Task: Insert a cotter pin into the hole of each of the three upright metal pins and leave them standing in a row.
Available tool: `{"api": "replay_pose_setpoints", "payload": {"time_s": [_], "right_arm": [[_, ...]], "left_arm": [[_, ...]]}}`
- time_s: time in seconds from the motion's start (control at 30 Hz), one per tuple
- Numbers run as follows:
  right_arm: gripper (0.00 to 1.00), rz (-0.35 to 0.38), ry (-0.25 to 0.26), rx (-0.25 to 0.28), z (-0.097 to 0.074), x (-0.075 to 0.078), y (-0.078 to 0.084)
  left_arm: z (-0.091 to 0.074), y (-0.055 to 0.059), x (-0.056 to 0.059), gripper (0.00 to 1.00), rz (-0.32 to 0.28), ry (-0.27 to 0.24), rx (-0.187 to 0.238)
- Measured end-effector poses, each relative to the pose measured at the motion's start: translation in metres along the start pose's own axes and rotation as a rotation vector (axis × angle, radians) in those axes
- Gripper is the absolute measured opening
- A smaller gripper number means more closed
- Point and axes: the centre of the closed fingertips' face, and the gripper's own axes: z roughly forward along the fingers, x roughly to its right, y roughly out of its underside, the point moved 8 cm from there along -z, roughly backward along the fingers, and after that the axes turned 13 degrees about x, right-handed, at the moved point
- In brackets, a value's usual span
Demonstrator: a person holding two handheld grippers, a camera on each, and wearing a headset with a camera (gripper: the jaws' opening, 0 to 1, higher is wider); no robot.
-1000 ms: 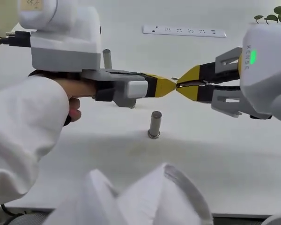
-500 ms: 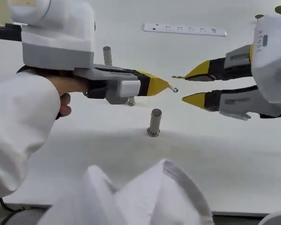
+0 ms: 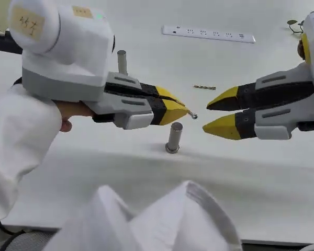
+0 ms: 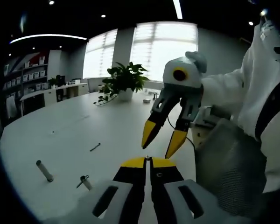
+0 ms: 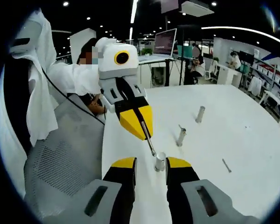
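My left gripper is shut on a thin cotter pin whose looped end pokes out past its yellow tips. Facing it a little to the right, my right gripper stands open, holding nothing. Below the two, an upright metal pin stands on the white table. A second metal pin stands farther back. In the right gripper view, the left gripper and its cotter pin hang above the near pin. A middle pin carries a cotter pin. The far pin is bare.
A loose cotter pin lies on the table behind the grippers. At the table's far edge lies a white power strip, with a small plant at the far right. White clothing covers the near edge.
The right gripper, which met the left gripper's tips at the cotter pin, has opened and drawn back to the right. The left gripper keeps the pin and has tilted downward.
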Motion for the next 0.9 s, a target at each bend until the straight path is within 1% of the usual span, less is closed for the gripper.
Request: {"api": "replay_pose_setpoints", "payload": {"time_s": [0.07,0.13,0.23,0.3,0.4,0.43,0.47,0.5,0.57,0.6,0.63,0.77,0.9], "right_arm": [[0.21,0.005,-0.008,-0.008,0.002,-0.001,0.002],[0.21,0.017,-0.014,-0.013,0.003,-0.001,0.004],[0.2,0.039,-0.032,-0.005,0.005,-0.003,0.006],[0.17,0.044,-0.043,-0.002,0.006,-0.005,0.006],[0.11,0.051,-0.068,0.003,0.008,-0.01,0.005],[0.1,0.052,-0.073,0.008,0.008,-0.012,0.005],[0.08,0.052,-0.077,0.011,0.009,-0.013,0.005],[0.07,0.052,-0.081,0.012,0.009,-0.014,0.005],[0.01,0.049,-0.093,0.009,0.009,-0.017,0.005],[0.0,0.058,-0.121,0.011,0.009,-0.02,0.004],[0.0,0.057,-0.114,0.011,0.009,-0.02,0.004],[0.0,0.045,-0.136,0.005,0.007,-0.025,0.003],[0.0,0.026,-0.154,-0.012,0.005,-0.022,0.004]], "left_arm": [[0.002,-0.003,0.006,0.0,0.028,0.017,0.01],[0.002,-0.004,0.009,0.0,0.037,0.028,0.014],[0.003,-0.007,0.016,0.0,0.049,0.061,0.037],[0.004,-0.009,0.019,0.0,0.057,0.078,0.047],[0.006,-0.008,0.023,0.0,0.043,0.102,0.045],[0.004,-0.006,0.016,0.0,0.043,0.112,0.044],[0.004,-0.006,0.017,0.0,0.046,0.117,0.044],[0.003,-0.007,0.021,0.0,0.043,0.123,0.045],[0.003,-0.007,0.023,0.0,0.039,0.134,0.048],[0.004,-0.008,0.023,0.0,0.047,0.136,0.048],[0.004,-0.008,0.024,0.0,0.048,0.143,0.05],[0.003,-0.007,0.024,0.0,0.053,0.162,0.039],[0.002,-0.004,0.024,0.0,0.07,0.179,0.018]]}}
